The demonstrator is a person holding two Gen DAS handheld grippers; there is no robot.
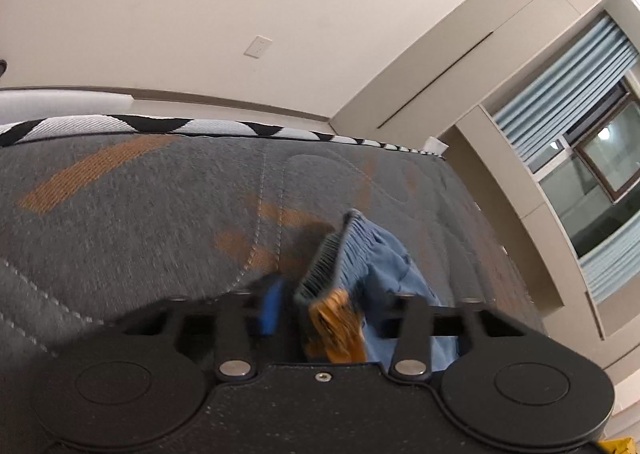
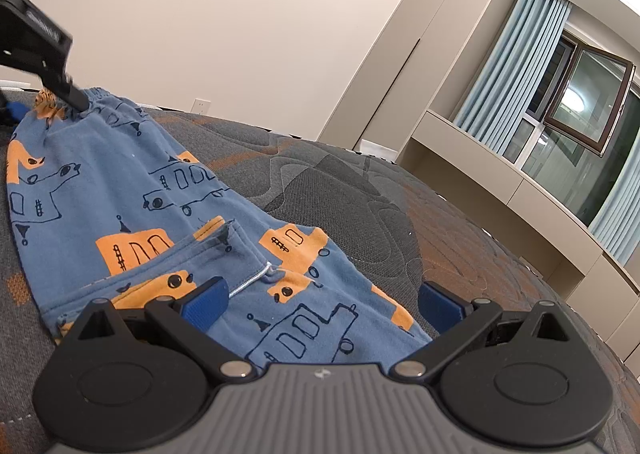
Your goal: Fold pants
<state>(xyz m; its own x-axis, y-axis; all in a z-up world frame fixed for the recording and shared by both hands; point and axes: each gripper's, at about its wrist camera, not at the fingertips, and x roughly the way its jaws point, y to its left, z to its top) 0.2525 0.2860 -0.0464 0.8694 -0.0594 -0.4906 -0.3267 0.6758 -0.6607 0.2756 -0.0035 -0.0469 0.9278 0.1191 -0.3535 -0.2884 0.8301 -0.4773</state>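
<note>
The pants (image 2: 160, 214), blue with orange and dark vehicle prints, lie spread on a grey quilted bed (image 2: 360, 194), running from the upper left of the right wrist view down to its lower centre. A folded-over leg with a hem crosses the lower middle, and a white cord (image 2: 252, 280) lies on the cloth just below that hem.

The right gripper (image 2: 320, 304) sits low over the near end of the pants with its blue pads (image 2: 202, 304) wide apart; cloth lies between them, and they do not press on it.

The left gripper (image 2: 48, 94) shows at the upper left of that view, a black body reaching down to the gathered waistband (image 2: 100, 94). In the left wrist view the waistband (image 1: 340, 250) stands up in the lower centre, ribbed, with an orange patch nearest the camera. The left gripper (image 1: 320, 310) has one blue pad (image 1: 272, 306) in sight, left of the cloth with a small gap; the other pad is hidden behind the cloth. The picture is blurred here. Its jaws are partly apart, with the waistband between them.

A beige wall (image 1: 200, 14), cupboards (image 2: 420, 54), blue curtains (image 2: 508, 66) and a window (image 2: 580, 102) fill the upper right of both views
</note>
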